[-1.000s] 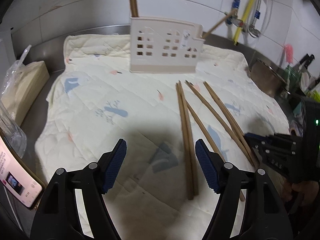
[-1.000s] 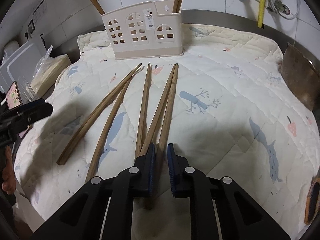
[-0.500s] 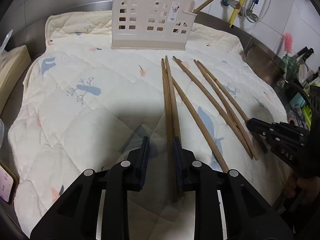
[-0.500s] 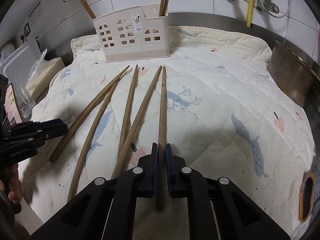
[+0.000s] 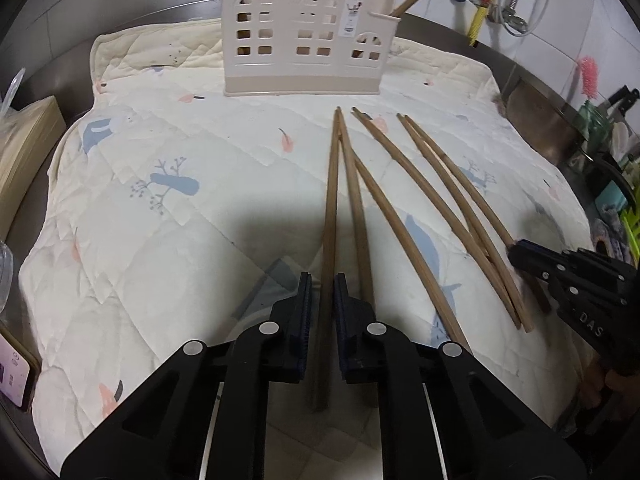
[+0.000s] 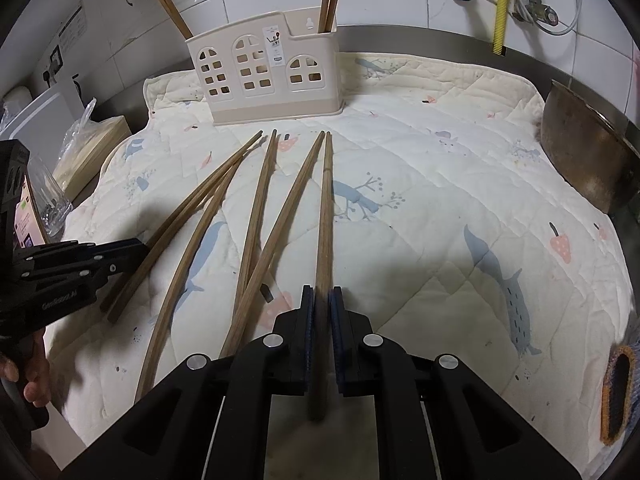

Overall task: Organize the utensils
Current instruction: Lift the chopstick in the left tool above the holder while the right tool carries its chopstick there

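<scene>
A broad bare stretch of the quilted mat (image 5: 168, 216) was seen left of the chopsticks, reaching to its hemmed edge. The left gripper (image 5: 320, 284) was seen closing its jaws around the leftmost chopstick (image 5: 332, 200), a narrow gap remaining. Five more chopsticks (image 5: 404, 200) were fanned rightward below the utensil holder (image 5: 308, 40). The right gripper (image 6: 321, 296) was clamped on the rightmost chopstick (image 6: 326, 208); "DAS" was read on it.

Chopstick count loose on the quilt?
6 chopsticks: one clamped in the right gripper, one between the closing left gripper's jaws, four lying between those, all fanned toward the holder. None seem hidden.
</scene>
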Action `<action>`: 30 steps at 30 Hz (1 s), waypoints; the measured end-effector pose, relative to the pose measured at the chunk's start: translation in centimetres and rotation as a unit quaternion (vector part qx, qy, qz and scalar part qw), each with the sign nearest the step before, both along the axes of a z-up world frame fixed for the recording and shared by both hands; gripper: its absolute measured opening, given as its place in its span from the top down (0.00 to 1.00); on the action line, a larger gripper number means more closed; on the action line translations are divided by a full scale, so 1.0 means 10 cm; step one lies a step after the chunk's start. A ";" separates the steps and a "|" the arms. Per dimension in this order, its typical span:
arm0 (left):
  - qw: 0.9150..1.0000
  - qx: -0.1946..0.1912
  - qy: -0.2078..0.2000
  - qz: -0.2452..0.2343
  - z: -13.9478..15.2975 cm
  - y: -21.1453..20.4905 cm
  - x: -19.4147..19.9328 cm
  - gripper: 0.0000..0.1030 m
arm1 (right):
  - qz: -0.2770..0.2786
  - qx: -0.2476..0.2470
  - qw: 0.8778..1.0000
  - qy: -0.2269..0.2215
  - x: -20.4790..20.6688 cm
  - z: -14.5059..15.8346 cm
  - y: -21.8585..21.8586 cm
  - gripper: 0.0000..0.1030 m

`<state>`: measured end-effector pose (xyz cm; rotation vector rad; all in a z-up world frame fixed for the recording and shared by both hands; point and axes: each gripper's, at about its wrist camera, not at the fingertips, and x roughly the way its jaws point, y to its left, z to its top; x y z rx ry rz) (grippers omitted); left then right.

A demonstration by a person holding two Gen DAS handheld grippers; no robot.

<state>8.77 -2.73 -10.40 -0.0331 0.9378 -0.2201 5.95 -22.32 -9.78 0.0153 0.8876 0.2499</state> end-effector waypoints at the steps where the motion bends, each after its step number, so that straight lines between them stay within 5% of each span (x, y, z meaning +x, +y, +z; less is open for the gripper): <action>1: 1.000 -0.001 0.000 0.002 0.00 0.00 0.00 0.89 | -0.001 0.001 1.000 0.000 0.00 0.00 0.00 0.92; 18: 0.999 0.002 -0.032 -0.003 0.21 0.01 -0.09 0.94 | -0.004 -0.006 1.000 -0.024 -0.08 0.11 -0.04 0.93; 30: 0.994 0.003 -0.111 -0.018 0.91 0.09 -0.02 0.94 | 0.004 -0.009 0.992 -0.124 -0.01 0.86 -0.13 0.93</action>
